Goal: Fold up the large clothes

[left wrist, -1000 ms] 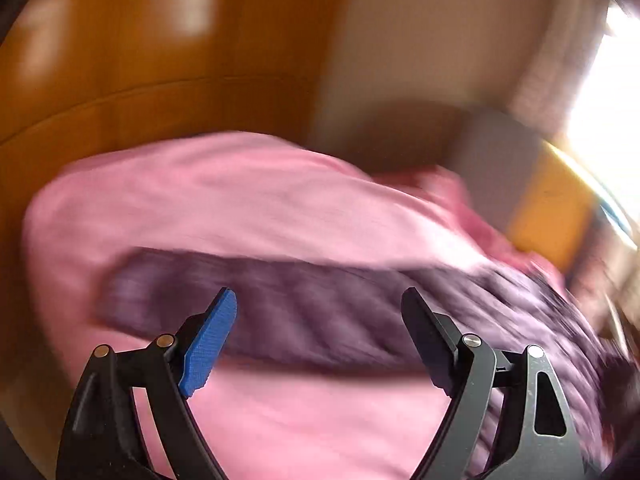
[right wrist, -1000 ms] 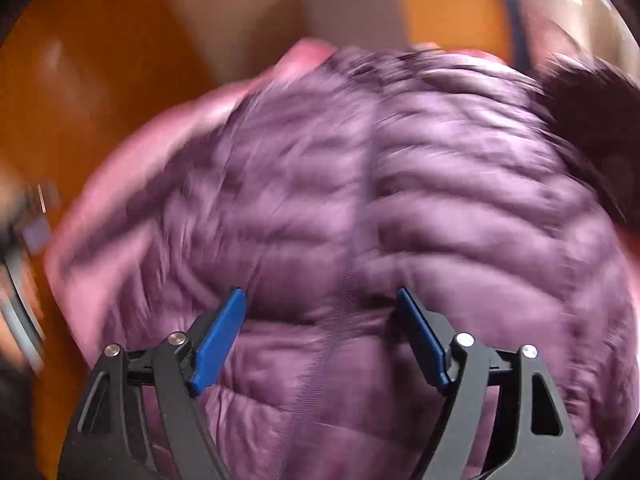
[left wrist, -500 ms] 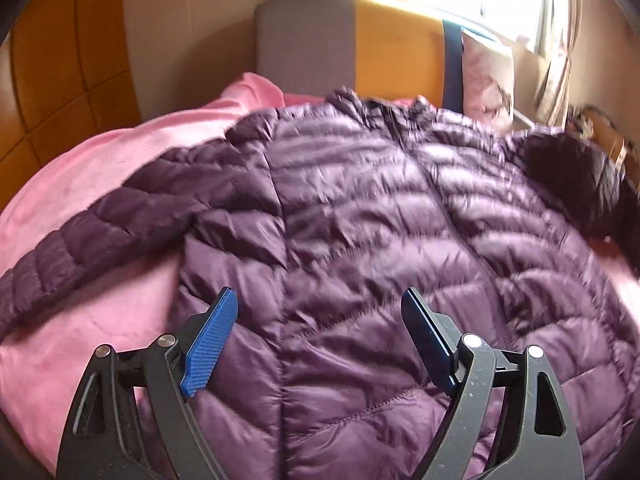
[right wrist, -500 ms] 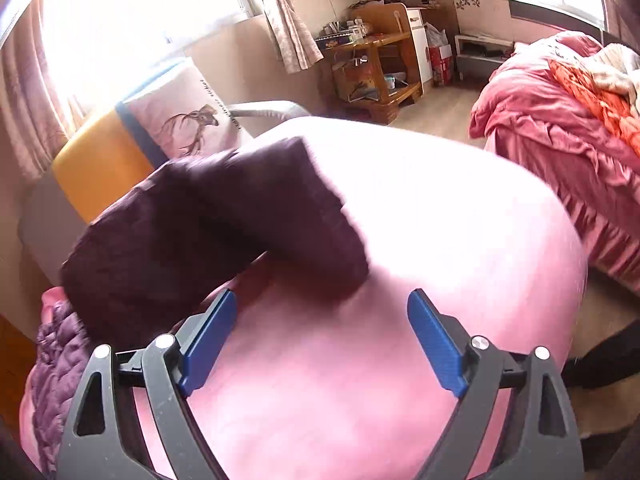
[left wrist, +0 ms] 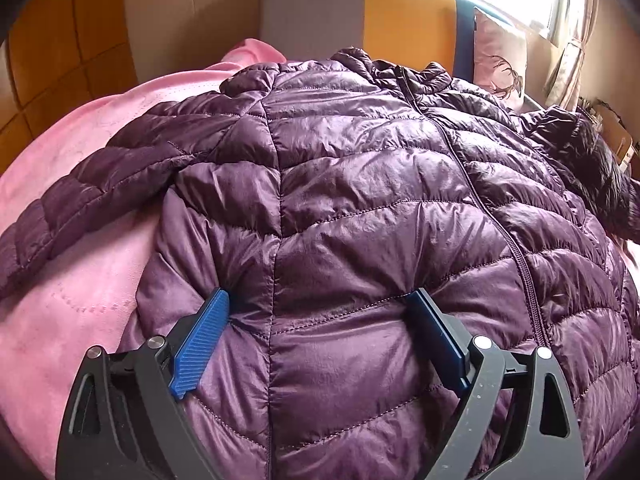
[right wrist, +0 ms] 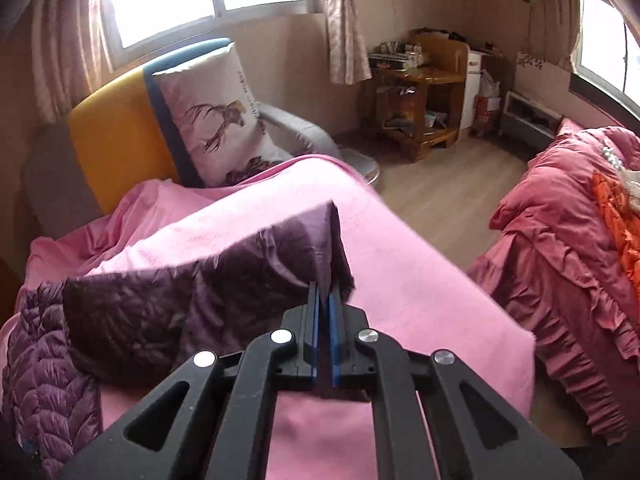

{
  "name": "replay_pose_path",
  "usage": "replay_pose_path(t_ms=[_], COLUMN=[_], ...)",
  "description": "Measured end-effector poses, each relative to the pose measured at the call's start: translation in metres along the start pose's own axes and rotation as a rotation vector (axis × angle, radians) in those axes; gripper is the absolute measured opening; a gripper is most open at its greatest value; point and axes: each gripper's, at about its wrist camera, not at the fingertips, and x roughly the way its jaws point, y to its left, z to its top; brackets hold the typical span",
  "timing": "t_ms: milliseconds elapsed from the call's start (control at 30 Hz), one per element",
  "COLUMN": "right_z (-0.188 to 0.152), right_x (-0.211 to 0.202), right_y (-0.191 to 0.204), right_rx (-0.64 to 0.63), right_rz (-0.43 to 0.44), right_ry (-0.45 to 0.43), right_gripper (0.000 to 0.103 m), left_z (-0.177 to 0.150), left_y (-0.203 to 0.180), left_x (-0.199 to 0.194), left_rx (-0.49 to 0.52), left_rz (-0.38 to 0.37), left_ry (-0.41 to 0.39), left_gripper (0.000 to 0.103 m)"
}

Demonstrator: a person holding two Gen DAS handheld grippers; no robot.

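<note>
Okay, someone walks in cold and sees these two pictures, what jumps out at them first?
The shiny purple quilted jacket, spread front-up and zipped over a pink blanket, fills the left wrist view, with the left gripper wide open and pressing into it. In the right wrist view, the right gripper is pinched shut on the jacket's sleeve, lifting its end.
</note>
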Motion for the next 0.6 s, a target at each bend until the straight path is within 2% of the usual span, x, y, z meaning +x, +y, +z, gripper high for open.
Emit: replay_pose_path(t_ms=[67,100,167,233,300,367,433,467,500,600], right_z=[0.02,0.027,0.021,0.009,-0.006,-0.014,-0.021,-0.023,-0.025,-0.039], right_x=[0.009,0.02,0.046,0.066,0.068,0.059,0.042,0.034,0.028,0.01], right_y=[-0.019,-0.028,-0.049,-0.071,-0.068,-0.047,0.001,0.027,0.059,0.161], right_rx=[0.011,0.012,0.022,0.103,0.117,0.101,0.039,0.001,-0.047,-0.171], right_rz=[-0.096,-0.176,-0.337,-0.336,-0.322,-0.236,-0.104,-0.045,0.023,0.242], right_ry=[0.001,0.017,0.1,0.164,0.145,0.105,0.058,0.036,0.023,0.017], right_gripper=[0.0,0.0,0.0,0.0,0.0,0.008,0.026,0.041,0.049,0.053], left_z=[0.0,0.001,0.001,0.001,0.001,0.001,0.001,0.001,0.001,0.001], left_y=[0.0,0.0,0.0,0.001,0.001,0.001,0.0,0.0,0.0,-0.001], left_x=[0.001,0.002,0.003,0.003,0.003,0.004,0.006,0.006,0.007,0.007], left_rx=[0.0,-0.001,-0.001,-0.003,-0.006,-0.005,-0.007,-0.007,-0.006,-0.005], left_rz=[0.0,0.001,0.002,0.001,0.002,0.003,0.002,0.003,0.004,0.008], left_ry=[0.004,0.004,0.006,0.006,0.008,0.011,0.013,0.014,0.015,0.012], left_gripper=[0.091,0.091,0.091,0.091,0.091,0.092,0.093,0.094,0.094,0.094])
